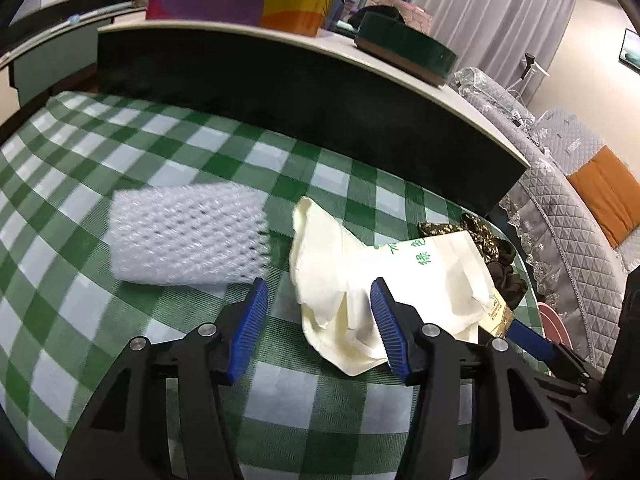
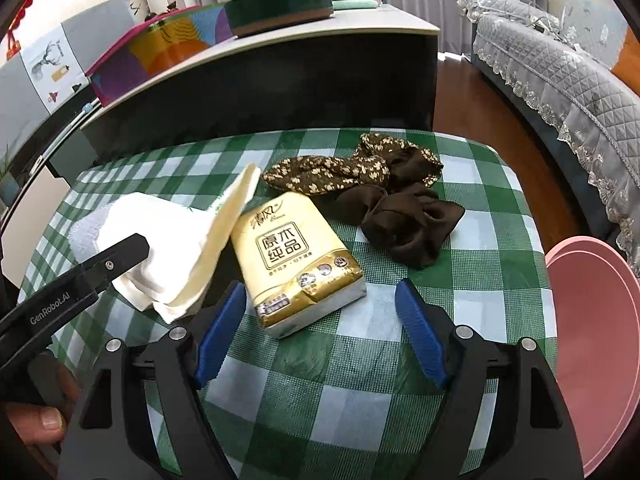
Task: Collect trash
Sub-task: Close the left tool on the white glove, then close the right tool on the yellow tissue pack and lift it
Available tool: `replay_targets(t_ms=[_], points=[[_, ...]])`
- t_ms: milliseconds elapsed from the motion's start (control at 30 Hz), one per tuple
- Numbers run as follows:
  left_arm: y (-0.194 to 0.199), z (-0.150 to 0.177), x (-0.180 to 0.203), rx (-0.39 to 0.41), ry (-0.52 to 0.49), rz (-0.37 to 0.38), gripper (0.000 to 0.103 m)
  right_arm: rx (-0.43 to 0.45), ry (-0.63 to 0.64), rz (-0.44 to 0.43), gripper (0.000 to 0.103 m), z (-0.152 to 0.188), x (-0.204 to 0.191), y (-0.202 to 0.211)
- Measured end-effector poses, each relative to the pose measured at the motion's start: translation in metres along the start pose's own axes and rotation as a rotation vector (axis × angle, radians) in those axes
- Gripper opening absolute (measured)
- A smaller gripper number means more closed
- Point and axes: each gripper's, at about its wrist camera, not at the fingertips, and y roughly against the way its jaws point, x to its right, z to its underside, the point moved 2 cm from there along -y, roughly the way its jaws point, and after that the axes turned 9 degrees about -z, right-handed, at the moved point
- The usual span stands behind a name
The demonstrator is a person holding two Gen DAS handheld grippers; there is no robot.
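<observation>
The right tool (image 2: 320, 320) stood wide, gripping nothing, its jaws on either side of the near end of the gold tissue pack (image 2: 298, 264). Just left of the pack, the left tool (image 1: 318, 320) gaped partway over the crumpled cream paper bag (image 1: 360, 280), perhaps brushing it. Farther left lay white foam netting (image 1: 186, 236). Beyond the pack lay brown cloths (image 2: 400, 216) on the checked surface (image 2: 480, 300).
</observation>
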Motion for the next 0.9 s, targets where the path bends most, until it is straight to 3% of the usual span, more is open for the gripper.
replay_targets(t_ms=[100,200,300,500,567,600,667,733,900], points=[[0.0,0.0,0.006,0.004,-0.014,0.001,0.051,0.001,0.0,-0.01,0.076,-0.001,0.001,-0.001],[0.001,0.0,0.01,0.009,-0.035,0.005,0.034,0.003,-0.003,-0.019,0.07,-0.001,0.001,-0.001],[0.004,0.0,0.01,0.022,-0.04,0.001,0.029,0.003,0.012,-0.02,0.059,-0.001,-0.001,-0.001],[0.016,-0.003,0.011,0.054,-0.047,0.01,0.012,0.013,0.017,-0.024,0.054,0.002,-0.001,0.004],[0.023,-0.005,0.012,0.071,-0.049,0.008,0.009,0.025,0.018,-0.02,0.028,0.003,-0.001,0.008],[0.026,-0.006,0.012,0.078,-0.051,0.009,0.007,0.025,0.014,-0.011,0.02,0.004,0.0,0.009],[0.034,-0.006,0.014,0.092,-0.059,0.011,0.006,0.033,-0.009,-0.015,0.017,0.005,0.004,0.013],[0.042,-0.005,0.017,0.107,-0.074,0.005,0.006,0.032,-0.021,-0.02,0.007,0.007,0.006,0.016],[0.062,-0.002,0.011,0.14,-0.077,-0.014,0.006,0.055,-0.039,-0.04,0.007,0.012,0.01,0.03]])
